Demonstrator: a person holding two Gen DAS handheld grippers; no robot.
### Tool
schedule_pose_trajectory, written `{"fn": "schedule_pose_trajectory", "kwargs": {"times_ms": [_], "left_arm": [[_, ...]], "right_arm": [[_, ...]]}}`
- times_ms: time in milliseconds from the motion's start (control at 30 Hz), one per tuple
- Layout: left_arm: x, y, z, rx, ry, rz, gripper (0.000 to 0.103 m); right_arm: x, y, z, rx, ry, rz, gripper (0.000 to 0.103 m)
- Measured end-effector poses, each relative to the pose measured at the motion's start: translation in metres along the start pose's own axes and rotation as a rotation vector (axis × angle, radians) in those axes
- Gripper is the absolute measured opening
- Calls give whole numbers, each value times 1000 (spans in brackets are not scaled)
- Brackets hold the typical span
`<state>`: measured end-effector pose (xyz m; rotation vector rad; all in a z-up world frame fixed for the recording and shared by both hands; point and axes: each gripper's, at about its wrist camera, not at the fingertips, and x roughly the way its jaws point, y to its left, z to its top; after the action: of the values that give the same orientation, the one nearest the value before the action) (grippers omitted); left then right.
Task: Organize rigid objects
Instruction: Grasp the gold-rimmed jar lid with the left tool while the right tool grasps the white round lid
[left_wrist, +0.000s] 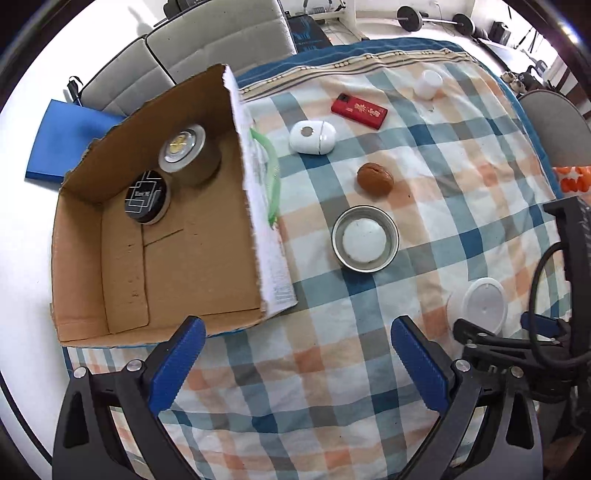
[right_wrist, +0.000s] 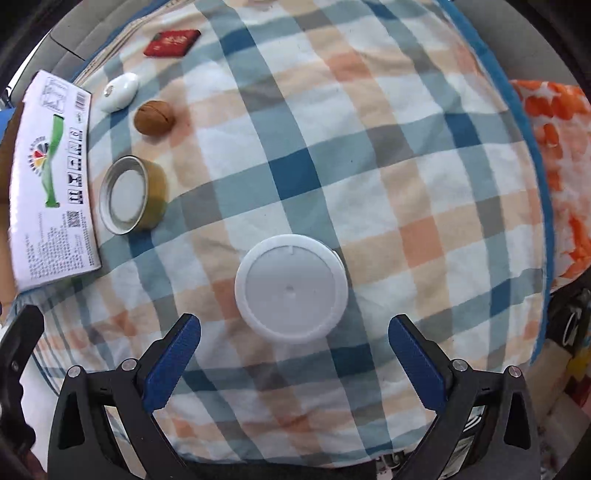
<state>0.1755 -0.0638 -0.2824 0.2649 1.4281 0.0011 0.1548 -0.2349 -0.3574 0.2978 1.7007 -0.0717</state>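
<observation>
Cardboard box (left_wrist: 155, 236) hiding black tin's (left_wrist: 144, 197) base

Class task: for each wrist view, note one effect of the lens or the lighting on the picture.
Left wrist view: fisheye bends the cardboard box walls and curves the checked cloth; the corners go black. Right wrist view: the cloth bulges like a dome, and the white lid is evenly lit, without glare.
</observation>
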Motion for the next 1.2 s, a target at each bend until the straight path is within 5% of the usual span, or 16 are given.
{"fn": "schedule_pose_trajectory", "kwargs": {"times_ms": [100, 167, 333, 600, 833, 933, 1133, 1200], "left_arm": [[7, -7, 6, 2, 17, 9, 103], [10, -10, 11, -5, 25, 13, 103], [11, -23, 25, 11, 36, 2, 103], [33, -49, 77, 119, 162, -152, 103], [88, -57, 97, 215, 312, -86, 103], [98, -67, 98, 286, 323, -6, 103], [117, -81, 95, 361, 382, 5, 103], [126, -80, 92, 364, 400, 13, 89]], "right_arm": [[16, -3, 7, 9, 21, 20, 97], [25, -4, 10, 10, 39, 16, 73], [23, -12, 15, 0, 59, 34, 71], [-14, -53, 53, -24, 61, -40, 71], [-18, -58, 73, -56, 66, -86, 71], [-13, -54, 77, -46, 78, -71, 71], [-6, -47, 73, -55, 83, -60, 71], [-4, -44, 72, -49, 84, -54, 71]]}}
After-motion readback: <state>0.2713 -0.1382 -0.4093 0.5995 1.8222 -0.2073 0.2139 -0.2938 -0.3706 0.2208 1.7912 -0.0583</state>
